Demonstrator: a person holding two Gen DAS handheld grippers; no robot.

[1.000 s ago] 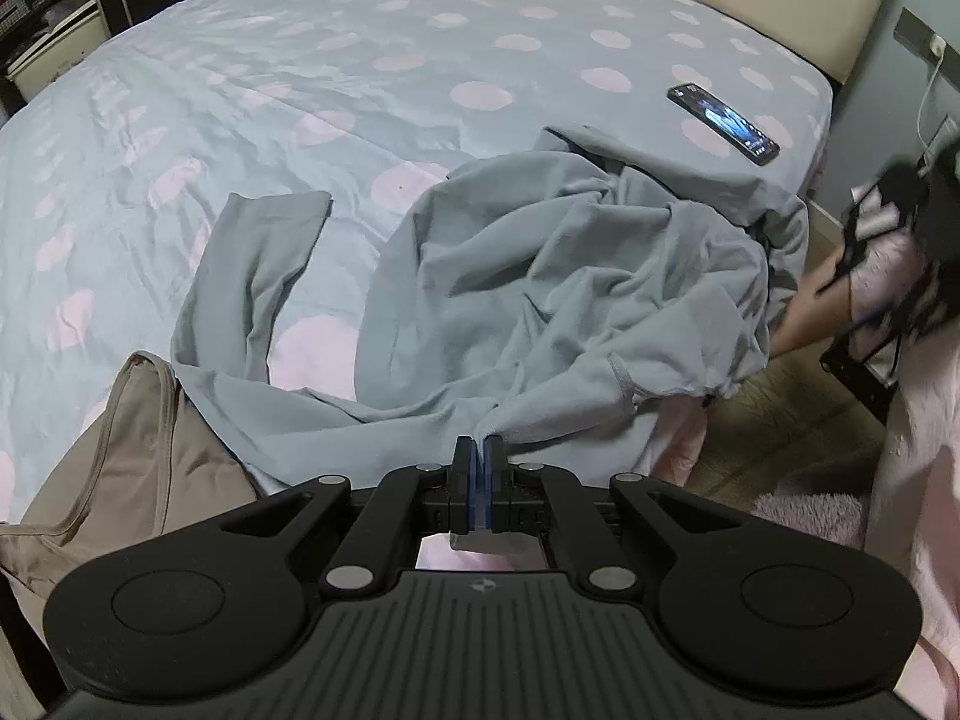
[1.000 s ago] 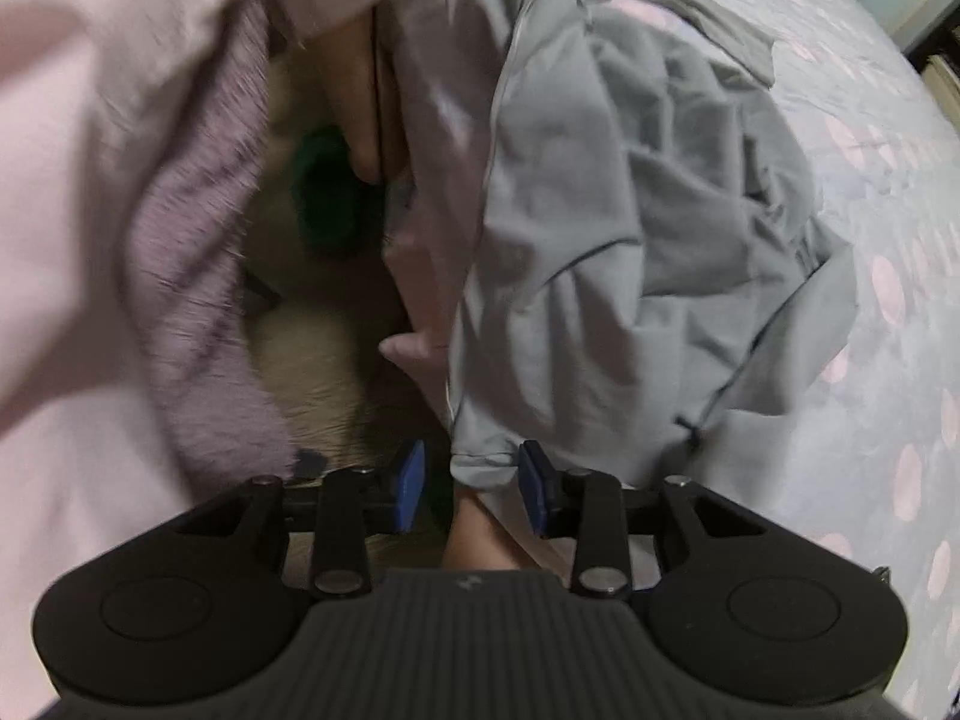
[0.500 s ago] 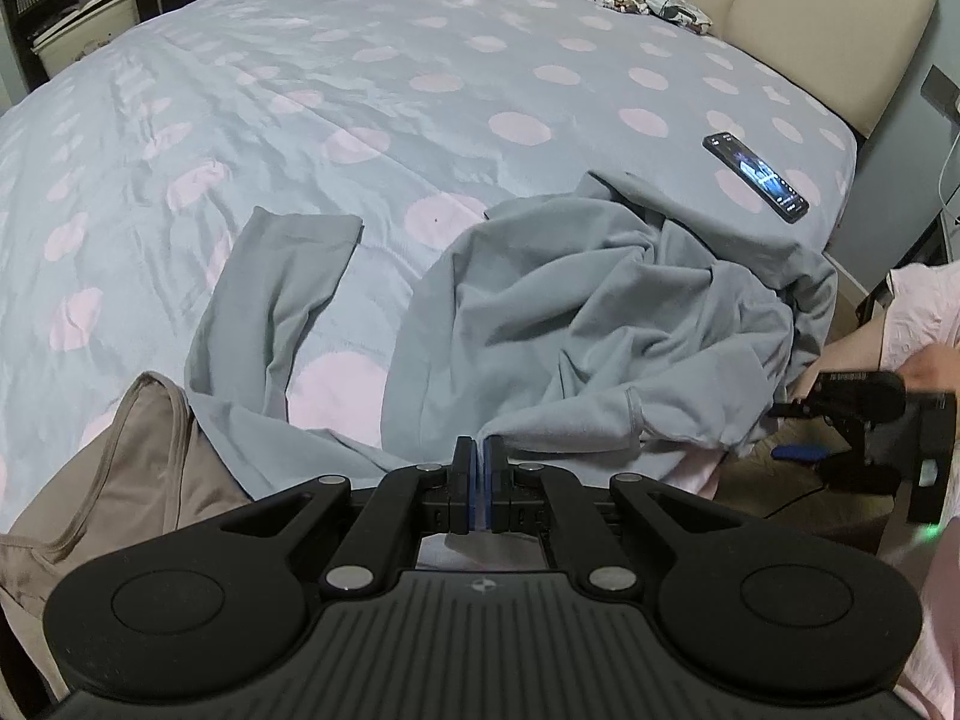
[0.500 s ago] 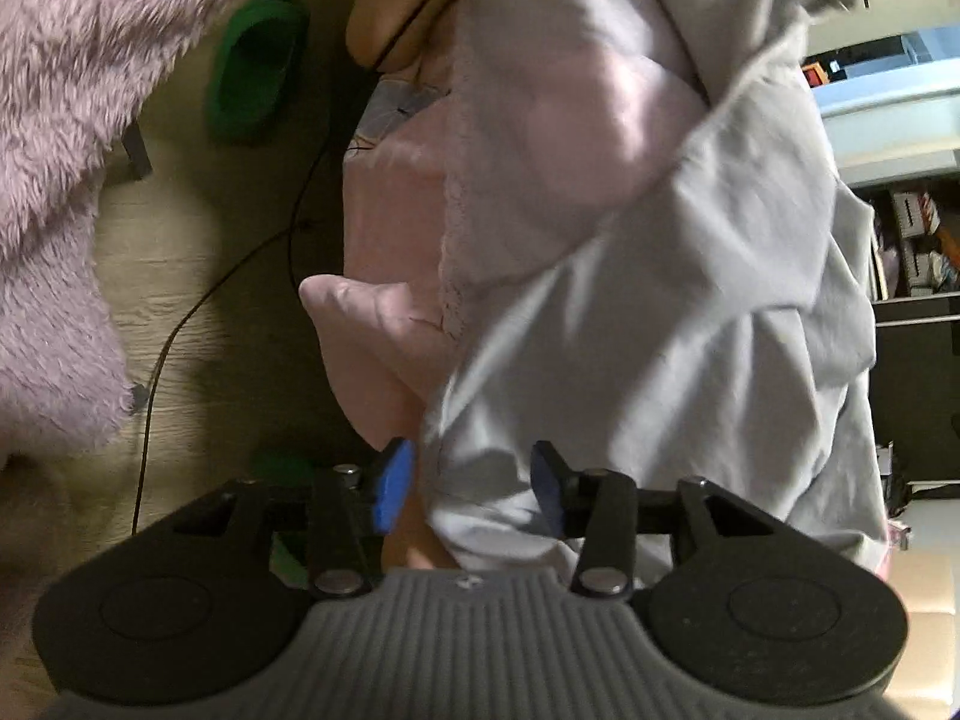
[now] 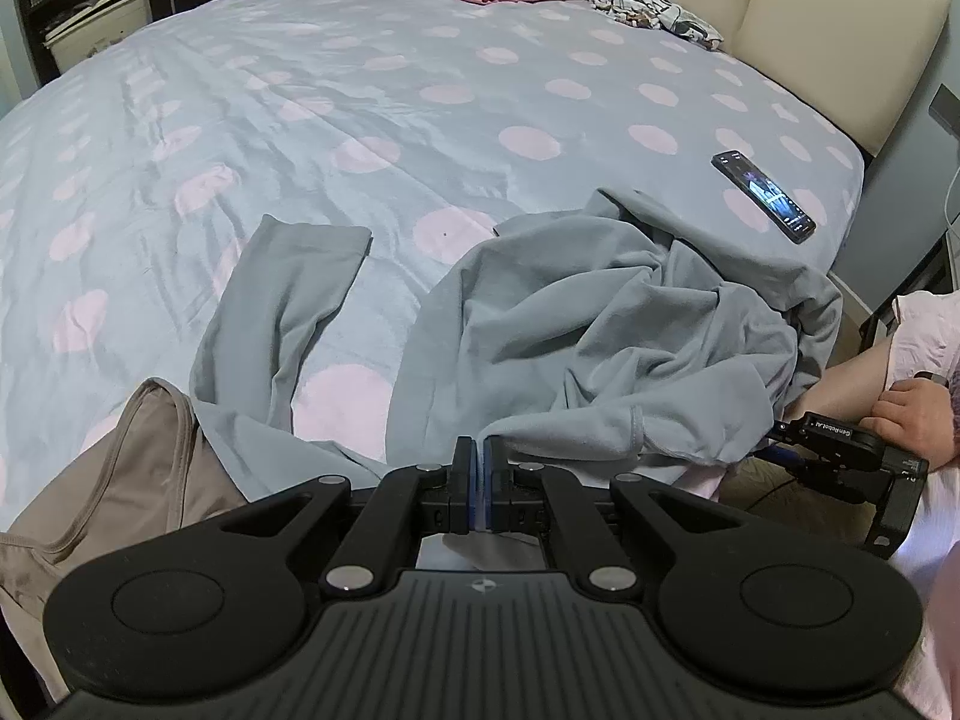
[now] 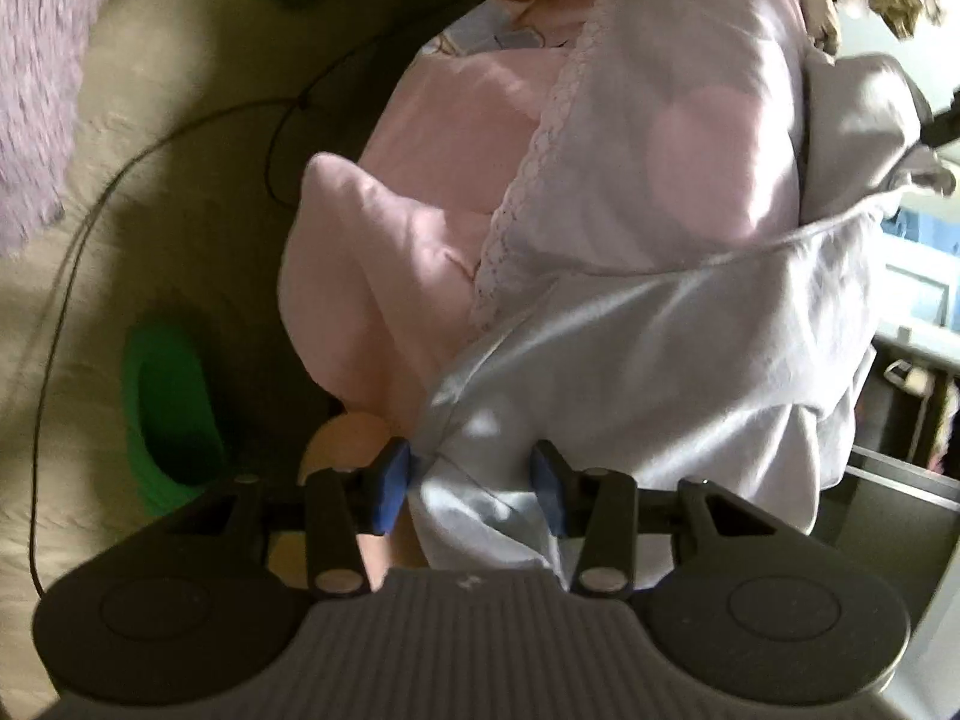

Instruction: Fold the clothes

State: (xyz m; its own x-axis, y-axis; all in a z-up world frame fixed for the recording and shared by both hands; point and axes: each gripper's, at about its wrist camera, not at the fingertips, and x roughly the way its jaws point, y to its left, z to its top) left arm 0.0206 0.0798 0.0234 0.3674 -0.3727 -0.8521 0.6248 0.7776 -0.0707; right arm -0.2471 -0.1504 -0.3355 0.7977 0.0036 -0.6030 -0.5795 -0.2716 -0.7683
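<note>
At the near-left corner of the bed (image 5: 360, 90), a tan garment (image 5: 120, 480) is left crumpled, half over the edge. Just right of it, the grey long-sleeved top (image 5: 600, 348) is heaped along the near edge, unfolded, one sleeve laid out flat towards the middle, the hem side spilling over the near-right corner. The left gripper (image 5: 479, 480) is clenched tight on a fold of that top at the near edge, apparently so the cloth can be drawn taut. Further right, a phone (image 5: 762, 195) is parked by the right edge. The right gripper (image 6: 471, 480) is held wide apart, hanging cloth lying between its fingers, nothing pinched.
</note>
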